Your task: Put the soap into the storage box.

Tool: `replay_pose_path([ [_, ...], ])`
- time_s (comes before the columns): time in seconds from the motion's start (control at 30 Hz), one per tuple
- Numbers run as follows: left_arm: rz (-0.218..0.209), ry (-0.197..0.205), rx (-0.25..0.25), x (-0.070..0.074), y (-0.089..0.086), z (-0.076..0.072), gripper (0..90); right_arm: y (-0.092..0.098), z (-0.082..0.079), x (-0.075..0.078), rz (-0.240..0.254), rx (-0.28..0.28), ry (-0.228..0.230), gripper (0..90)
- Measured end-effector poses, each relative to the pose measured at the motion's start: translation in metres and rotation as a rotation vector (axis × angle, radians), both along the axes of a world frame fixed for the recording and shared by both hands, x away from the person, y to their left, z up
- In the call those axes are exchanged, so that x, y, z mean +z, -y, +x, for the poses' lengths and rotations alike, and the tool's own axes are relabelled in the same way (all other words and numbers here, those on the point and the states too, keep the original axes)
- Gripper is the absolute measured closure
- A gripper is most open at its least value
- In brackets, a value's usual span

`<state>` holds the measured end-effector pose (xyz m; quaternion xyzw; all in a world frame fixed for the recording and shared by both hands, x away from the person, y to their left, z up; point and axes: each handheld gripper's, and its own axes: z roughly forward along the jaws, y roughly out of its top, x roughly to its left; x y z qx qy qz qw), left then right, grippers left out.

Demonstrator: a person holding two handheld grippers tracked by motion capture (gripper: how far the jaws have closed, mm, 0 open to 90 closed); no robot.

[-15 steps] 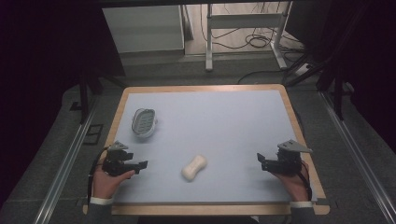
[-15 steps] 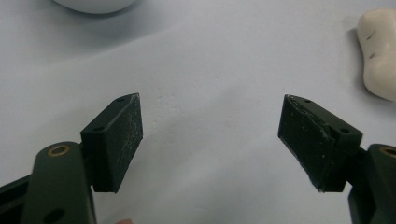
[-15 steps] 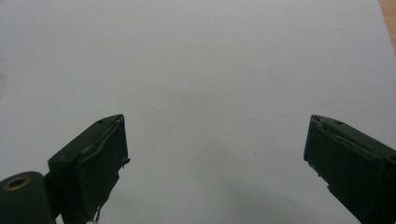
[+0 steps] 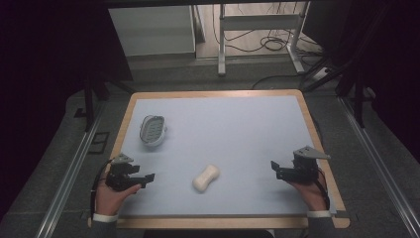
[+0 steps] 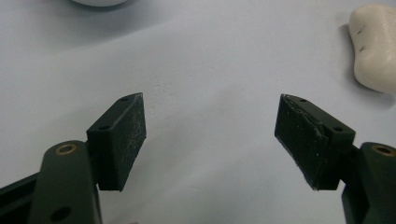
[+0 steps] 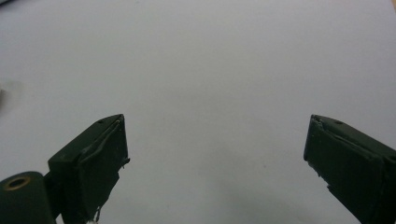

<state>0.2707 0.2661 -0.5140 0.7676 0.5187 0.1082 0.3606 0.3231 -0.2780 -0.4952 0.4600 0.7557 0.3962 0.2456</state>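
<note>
Pale mat (image 4: 237,129) lies bare between the wide-spread left gripper (image 4: 146,177) and right gripper (image 4: 275,170).

A: Where do my hands sit?
B: My left gripper (image 4: 144,177) lies lower left of the frame, my right gripper (image 4: 275,170) lower right, both pointing inward.
A: And the jaws?
B: Both pairs spread wide, nothing between them.
</note>
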Motion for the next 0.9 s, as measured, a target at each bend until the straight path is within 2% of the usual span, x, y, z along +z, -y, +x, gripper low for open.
replay_pose_path([
  [0.13,0.002,0.000,0.005,0.000,0.001,0.000,25.1,0.002,-0.001,0.000,-0.001,-0.008,0.003,6.6],
  [0.27,-0.006,0.000,-0.010,0.002,0.004,0.000,25.6,0.004,-0.001,0.000,-0.004,-0.016,0.004,6.7],
  [0.3,-0.018,0.009,-0.034,0.005,0.007,0.000,26.0,0.005,-0.002,0.000,-0.008,-0.017,0.012,7.0],
  [0.4,-0.004,0.017,-0.036,0.009,0.011,0.001,26.3,0.005,-0.007,0.004,-0.029,-0.027,0.079,9.3],
  [0.43,0.000,0.014,-0.040,0.009,0.012,0.001,26.3,0.004,-0.008,0.006,-0.029,-0.028,0.082,9.3],
  [0.57,0.005,0.008,-0.029,0.010,0.012,0.002,26.2,0.006,-0.009,0.009,-0.012,-0.024,0.078,9.3],
  [0.6,-0.015,0.004,-0.029,0.013,0.013,0.002,26.1,0.007,-0.010,0.009,-0.013,-0.029,0.072,9.3],
  [0.7,-0.029,-0.001,-0.028,0.021,0.015,0.002,26.2,0.009,-0.010,0.009,-0.013,-0.035,0.066,9.3],
  [0.9,-0.003,0.008,-0.041,0.036,0.021,0.004,26.1,0.009,-0.011,0.008,-0.022,-0.034,0.056,9.3],
])
